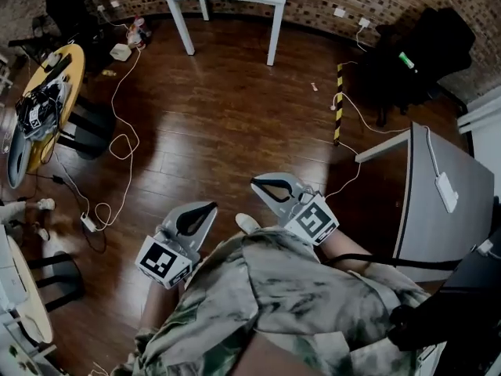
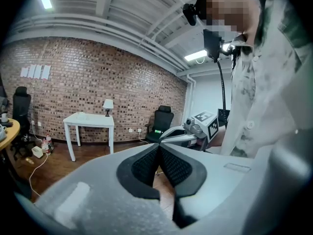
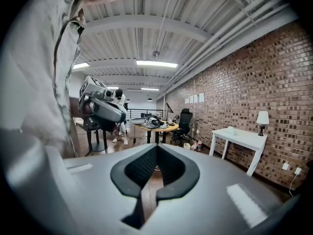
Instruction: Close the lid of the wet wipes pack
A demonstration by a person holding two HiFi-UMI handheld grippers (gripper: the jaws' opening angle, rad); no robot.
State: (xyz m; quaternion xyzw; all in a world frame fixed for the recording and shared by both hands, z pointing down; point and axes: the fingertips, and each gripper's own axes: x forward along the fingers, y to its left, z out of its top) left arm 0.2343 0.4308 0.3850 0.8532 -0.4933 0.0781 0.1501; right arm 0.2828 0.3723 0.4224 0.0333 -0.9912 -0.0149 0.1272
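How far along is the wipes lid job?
Nothing looks done: no wipes pack shows in any view. In hand: nothing; the left gripper and right gripper are shut, empty, above the floor. Left: finding the pack and closing its lid.

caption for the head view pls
Left gripper and right gripper, both shut and empty, held above the wood floor

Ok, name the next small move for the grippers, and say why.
Probably turn to look for the wipes pack, since it shows in no view. The left gripper and right gripper are both shut, empty, and held over the wood floor.
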